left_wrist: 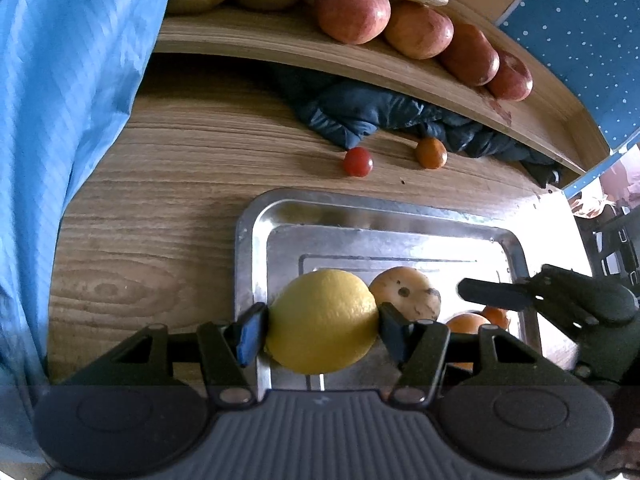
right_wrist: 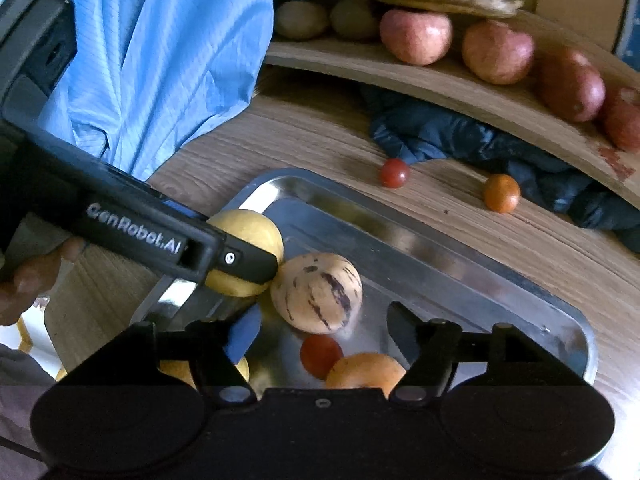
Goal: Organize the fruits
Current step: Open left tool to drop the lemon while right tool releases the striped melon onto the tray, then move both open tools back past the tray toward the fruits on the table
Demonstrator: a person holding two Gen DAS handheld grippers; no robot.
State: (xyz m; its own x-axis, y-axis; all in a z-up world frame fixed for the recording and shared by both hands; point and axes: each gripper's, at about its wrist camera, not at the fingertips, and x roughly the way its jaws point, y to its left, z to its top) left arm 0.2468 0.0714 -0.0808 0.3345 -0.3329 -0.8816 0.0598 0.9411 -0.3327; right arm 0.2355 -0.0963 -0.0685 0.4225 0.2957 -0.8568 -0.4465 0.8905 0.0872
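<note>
Here the left gripper [left_wrist: 322, 330] pinches the lemon [left_wrist: 323, 322] over the tray [left_wrist: 256, 216], right gripper [right_wrist: 322, 336] spread empty above a tomato [right_wrist: 320, 354]; next, probably carry the lemon toward the shelf [left_wrist: 280, 46] at twelve o'clock.

Both wrist cameras look steeply down, close over the shared metal tray [left_wrist: 256, 240].

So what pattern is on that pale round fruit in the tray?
Dark purple streaks on the cream fruit, clearest in the right wrist view.
</note>
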